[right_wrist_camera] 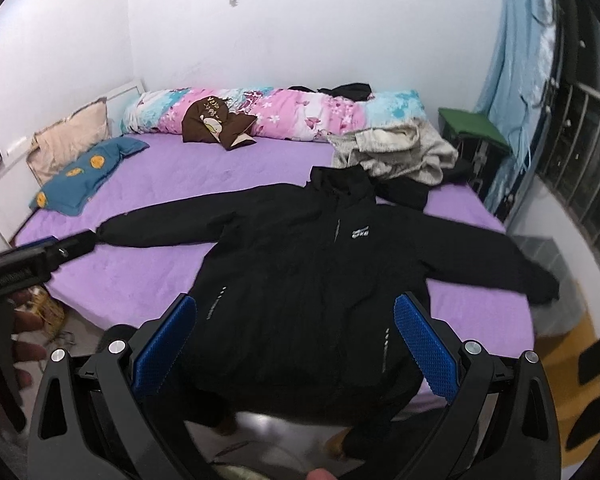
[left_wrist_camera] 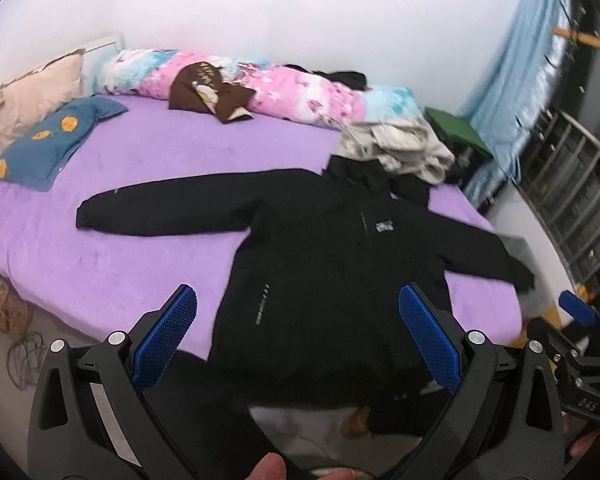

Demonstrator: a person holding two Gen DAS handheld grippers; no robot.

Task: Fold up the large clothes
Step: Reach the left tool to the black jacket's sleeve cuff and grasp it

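Both hand-held grippers (left_wrist_camera: 298,336) (right_wrist_camera: 296,344) open, above jacket (right_wrist_camera: 308,264) hem.

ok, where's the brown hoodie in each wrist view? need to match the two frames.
Left wrist: brown hoodie upper left of centre, lying against the floral duvet roll at the far edge of the bed.
Right wrist: brown hoodie upper left of centre, against the same floral duvet roll.
Shared landmark: the white chest logo on the black jacket.
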